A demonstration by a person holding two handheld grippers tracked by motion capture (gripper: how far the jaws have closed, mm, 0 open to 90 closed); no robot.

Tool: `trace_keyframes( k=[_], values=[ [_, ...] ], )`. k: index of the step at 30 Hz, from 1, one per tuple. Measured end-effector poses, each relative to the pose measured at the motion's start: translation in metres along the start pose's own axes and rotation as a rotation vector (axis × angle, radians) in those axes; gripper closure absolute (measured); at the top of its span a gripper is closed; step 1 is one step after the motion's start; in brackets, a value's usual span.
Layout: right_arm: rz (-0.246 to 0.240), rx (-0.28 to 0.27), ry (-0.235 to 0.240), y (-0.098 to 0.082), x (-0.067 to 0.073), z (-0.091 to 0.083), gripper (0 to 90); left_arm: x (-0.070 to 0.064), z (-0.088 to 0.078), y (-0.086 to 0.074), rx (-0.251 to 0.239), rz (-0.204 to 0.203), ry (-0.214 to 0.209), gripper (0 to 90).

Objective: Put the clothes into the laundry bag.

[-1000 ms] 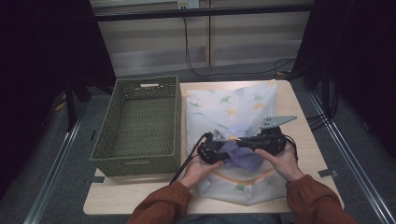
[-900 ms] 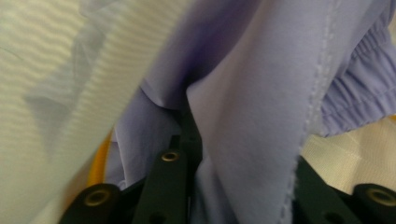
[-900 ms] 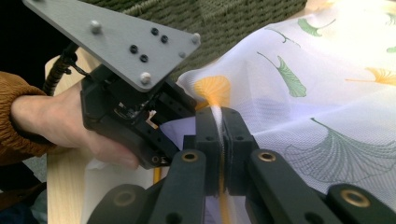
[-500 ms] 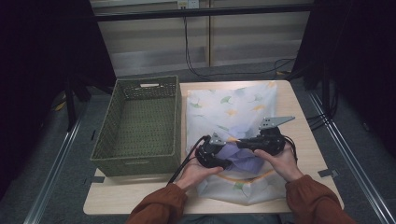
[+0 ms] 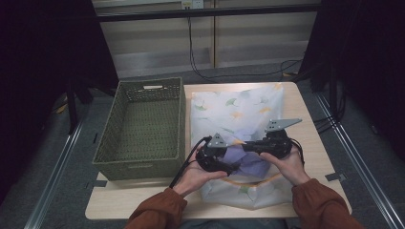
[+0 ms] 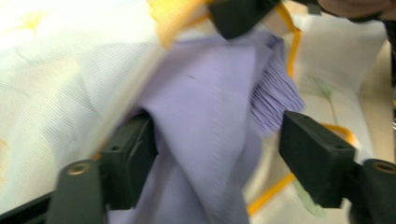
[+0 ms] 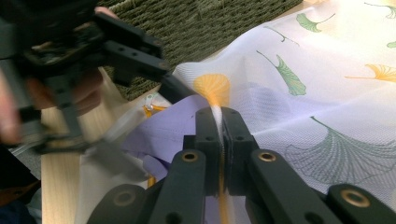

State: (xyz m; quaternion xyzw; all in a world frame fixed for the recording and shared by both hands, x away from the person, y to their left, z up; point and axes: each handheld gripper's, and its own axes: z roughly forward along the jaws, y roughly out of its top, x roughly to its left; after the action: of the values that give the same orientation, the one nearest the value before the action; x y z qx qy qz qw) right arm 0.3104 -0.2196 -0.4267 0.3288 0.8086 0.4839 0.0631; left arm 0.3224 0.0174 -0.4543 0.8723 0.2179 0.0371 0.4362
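A white mesh bag (image 5: pixel 239 114) printed with green and yellow ginkgo leaves lies flat on the table (image 5: pixel 310 124), just right of a green woven basket (image 5: pixel 143 129). Its yellow-trimmed mouth faces the person, with folded lilac cloth (image 6: pixel 210 116) showing inside. The right gripper (image 7: pixel 219 126) pinches the bag's mesh edge, jaws closed on it. The left gripper (image 6: pixel 217 154) has just been opening; its jaws stand apart around the cloth, and the right-hand one is clear of it.

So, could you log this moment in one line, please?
left gripper: just opened, lilac cloth between jaws | right gripper: shut on mesh bag
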Motion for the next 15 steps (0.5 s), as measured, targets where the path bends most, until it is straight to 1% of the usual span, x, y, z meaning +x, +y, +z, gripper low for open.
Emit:
trace_keyframes(
  k=[1,4,5,6,7,8,9,10,11,12,13,14,15],
  values=[
    [0.0,0.001,0.0,0.0,0.0,0.0,87.6,0.002,0.003,-0.001,-0.001,-0.008,-0.002,32.2],
    [0.002,0.001,0.0,0.0,-0.001,0.0,87.6,0.005,0.017,-0.005,0.023,-0.015,-0.009,31.1],
    [-0.001,0.003,-0.001,0.0,-0.001,0.0,87.5,0.005,0.022,-0.007,0.044,-0.007,-0.01,30.6],
    [-0.003,0.002,0.0,-0.001,-0.001,-0.001,87.4,0.003,0.025,-0.009,0.07,0.011,-0.002,30.8],
    [-0.001,0.002,0.001,-0.001,-0.002,-0.001,87.4,0.003,0.028,-0.012,0.102,0.038,0.012,31.0],
    [0.005,0.002,0.001,-0.002,-0.002,-0.001,87.3,0.001,0.031,-0.015,0.107,0.034,0.013,31.0],
    [0.004,0.0,0.001,-0.002,-0.003,-0.002,87.2,0.002,0.031,-0.017,0.122,0.053,0.013,31.1],
    [0.004,0.003,-0.001,-0.003,-0.003,-0.002,87.1,0.001,0.032,-0.019,0.114,0.031,0.019,31.2],
    [0.005,0.005,-0.003,-0.003,-0.004,-0.003,87.1,0.0,0.033,-0.02,0.1,0.035,0.02,31.7],
    [0.007,0.004,-0.004,-0.003,-0.004,-0.003,87.1,0.0,0.032,-0.021,0.107,0.045,0.02,32.7],
    [0.009,0.007,-0.005,-0.003,-0.004,-0.003,87.1,0.002,0.031,-0.02,0.125,0.048,0.019,33.1],
    [0.01,0.01,-0.006,-0.003,-0.004,-0.003,87.1,0.001,0.031,-0.021,0.121,0.037,0.016,33.6],
    [0.012,0.012,-0.006,-0.004,-0.004,-0.003,87.1,0.002,0.031,-0.022,0.13,0.049,-0.002,33.5]
  ],
)
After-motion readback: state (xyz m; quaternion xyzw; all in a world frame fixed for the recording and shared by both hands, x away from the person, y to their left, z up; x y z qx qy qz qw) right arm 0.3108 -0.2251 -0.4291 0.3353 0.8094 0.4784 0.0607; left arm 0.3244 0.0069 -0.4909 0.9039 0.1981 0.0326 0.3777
